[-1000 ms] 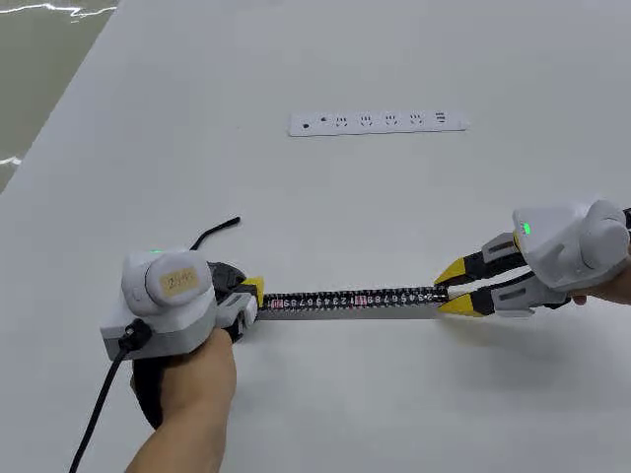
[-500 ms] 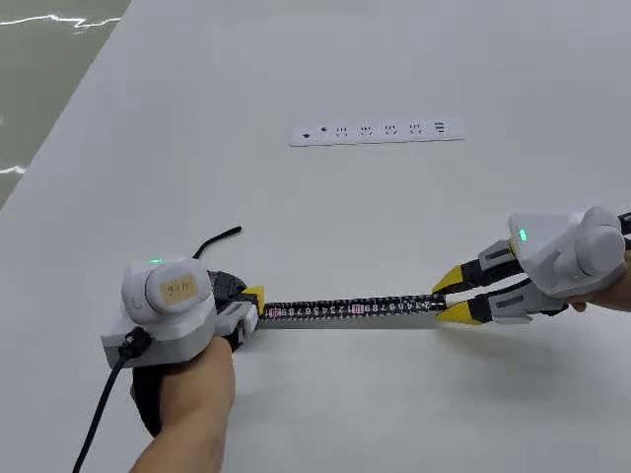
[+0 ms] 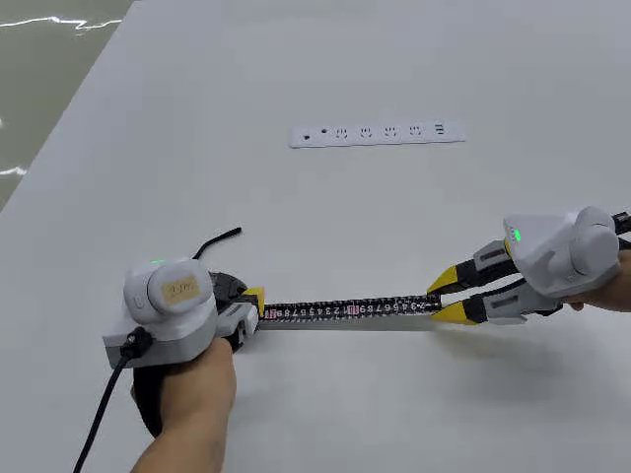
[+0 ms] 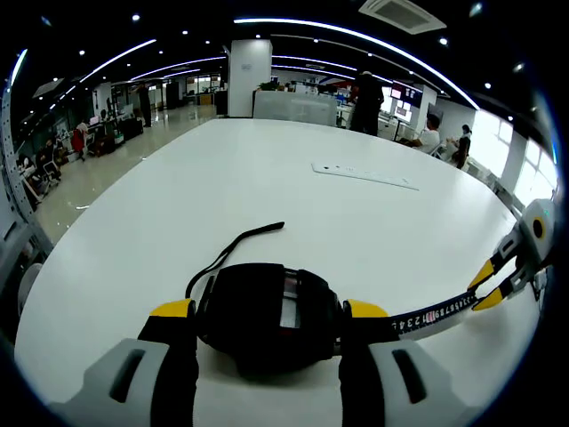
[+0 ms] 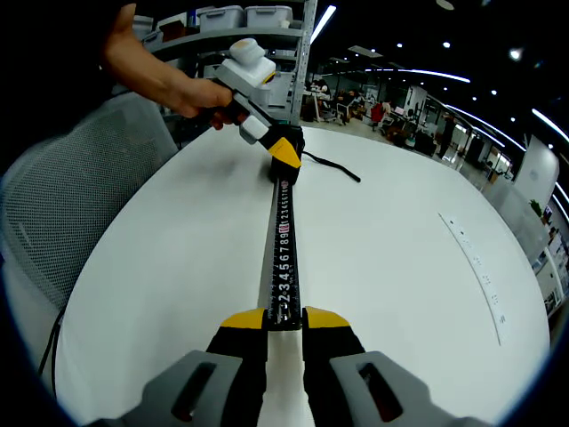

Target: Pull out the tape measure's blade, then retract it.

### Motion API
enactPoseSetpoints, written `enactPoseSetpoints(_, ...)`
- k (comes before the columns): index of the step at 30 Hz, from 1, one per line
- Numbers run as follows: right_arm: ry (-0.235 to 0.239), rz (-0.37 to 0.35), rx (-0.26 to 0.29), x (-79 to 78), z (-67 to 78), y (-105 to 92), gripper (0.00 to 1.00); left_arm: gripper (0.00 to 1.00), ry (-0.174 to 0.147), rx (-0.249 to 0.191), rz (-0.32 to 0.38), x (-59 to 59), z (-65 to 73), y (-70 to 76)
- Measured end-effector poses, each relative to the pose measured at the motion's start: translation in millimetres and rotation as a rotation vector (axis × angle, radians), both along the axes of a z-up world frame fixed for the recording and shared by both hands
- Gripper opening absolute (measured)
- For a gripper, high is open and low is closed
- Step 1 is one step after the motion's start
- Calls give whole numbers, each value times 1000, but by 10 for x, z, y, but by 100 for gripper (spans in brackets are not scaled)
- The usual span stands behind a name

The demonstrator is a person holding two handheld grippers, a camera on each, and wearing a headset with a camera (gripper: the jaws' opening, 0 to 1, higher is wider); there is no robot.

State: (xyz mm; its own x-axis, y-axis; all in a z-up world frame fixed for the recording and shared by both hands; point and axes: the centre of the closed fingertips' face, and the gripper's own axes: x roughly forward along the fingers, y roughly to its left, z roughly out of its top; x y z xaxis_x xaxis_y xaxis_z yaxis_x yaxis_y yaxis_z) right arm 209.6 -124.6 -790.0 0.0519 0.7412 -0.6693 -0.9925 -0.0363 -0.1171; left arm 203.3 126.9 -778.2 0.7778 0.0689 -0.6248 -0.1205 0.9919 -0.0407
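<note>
Tape measure case point(image 3: 227, 289) sits on white table point(image 3: 296, 59), well on near side of power strip point(image 3: 378, 132), off toward strip's left end. Blade point(image 5: 283, 240) runs out from case, roughly parallel to strip.

Left gripper point(image 4: 267, 311): jaws spread wide, clamped on both flanks of case.

Right gripper point(image 5: 285, 318): jaws narrow, pinching blade's free end; exact bite at tip hard to see.

Case: hard, compact, smooth plastic; take across flat flanks.

Blade: thin, light, springy steel; probably kinks if twisted. Spring likely pulls back, so hold tip firmly.
</note>
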Motion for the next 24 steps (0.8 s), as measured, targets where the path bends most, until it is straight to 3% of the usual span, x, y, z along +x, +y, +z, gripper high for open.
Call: enactPoseSetpoints(24, 3, 14, -4, -13, 20, 75, 14, 60, 3, 4, 2, -16, 12, 10)
